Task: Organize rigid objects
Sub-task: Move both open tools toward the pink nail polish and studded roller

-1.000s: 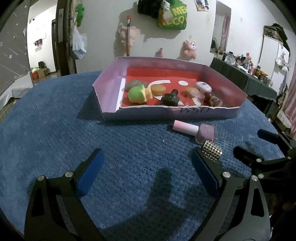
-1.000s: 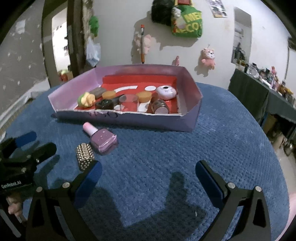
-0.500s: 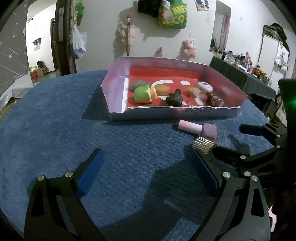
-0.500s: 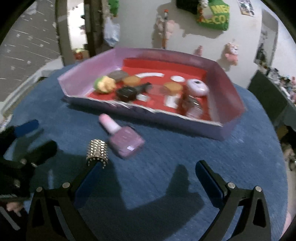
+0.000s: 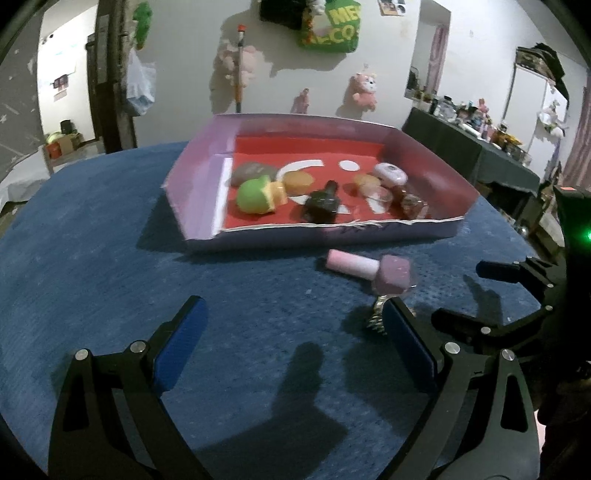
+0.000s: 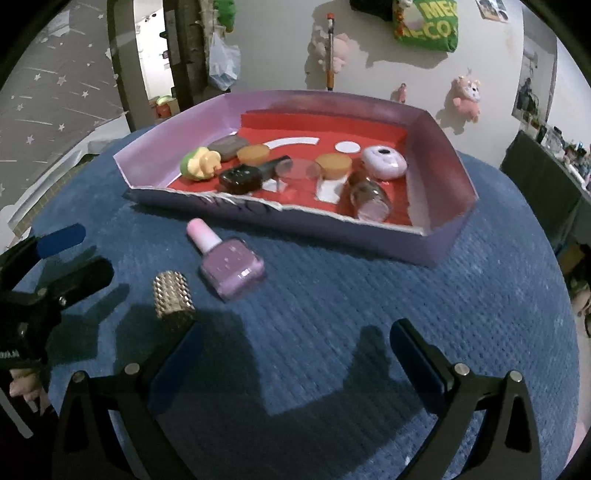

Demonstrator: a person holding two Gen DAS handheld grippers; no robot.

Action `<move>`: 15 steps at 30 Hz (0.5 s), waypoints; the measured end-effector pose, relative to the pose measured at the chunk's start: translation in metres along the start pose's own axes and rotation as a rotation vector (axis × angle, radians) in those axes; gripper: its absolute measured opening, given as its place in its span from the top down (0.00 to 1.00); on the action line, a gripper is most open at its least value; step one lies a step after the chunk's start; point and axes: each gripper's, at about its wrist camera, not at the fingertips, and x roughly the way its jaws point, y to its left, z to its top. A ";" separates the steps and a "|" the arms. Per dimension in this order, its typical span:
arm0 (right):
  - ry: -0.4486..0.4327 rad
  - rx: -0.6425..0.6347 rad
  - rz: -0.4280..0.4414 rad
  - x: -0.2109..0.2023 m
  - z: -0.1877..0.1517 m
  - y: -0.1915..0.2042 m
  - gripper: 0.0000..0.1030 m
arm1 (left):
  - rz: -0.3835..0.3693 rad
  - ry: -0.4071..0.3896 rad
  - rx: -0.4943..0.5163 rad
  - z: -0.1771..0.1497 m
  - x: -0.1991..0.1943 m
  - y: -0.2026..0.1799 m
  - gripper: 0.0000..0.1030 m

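Right wrist view showed the right gripper [image 6: 291, 347] with its fingers spread wide and holding nothing, low over the blue counter [image 6: 461, 314]. Just ahead of its left finger lay a studded gold cylinder [image 6: 173, 299], and just beyond that a pink nail polish bottle [image 6: 229, 262] on its side, both outside the box. The left gripper [image 5: 291, 343] was likewise wide apart and empty, the cylinder close by its right finger.

Farther on, the purple box [image 6: 439, 247] with a red floor already held most of the pieces: a green-and-yellow toy [image 6: 199, 168], a dark bottle [image 6: 243, 177], a grey block [image 6: 229, 144], two orange caps, a clear bottle [image 6: 369, 201] and a pale round case [image 6: 384, 162]. By that, sorting looked nearly done, with two items left.

Dark handwriting on the box's front wall was illegible. On the far wall, a green bag [image 6: 428, 26] read partly "ME" and "CO".
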 end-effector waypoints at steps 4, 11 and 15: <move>-0.018 0.008 -0.064 -0.007 -0.004 -0.016 0.00 | -0.039 0.037 0.008 0.006 0.009 -0.016 0.06; -0.053 0.066 -0.130 -0.018 -0.008 -0.044 0.00 | -0.014 0.102 0.041 0.007 0.034 -0.033 0.06; -0.057 0.074 -0.112 -0.017 -0.007 -0.047 0.00 | -0.053 0.117 0.040 0.002 0.024 -0.015 0.05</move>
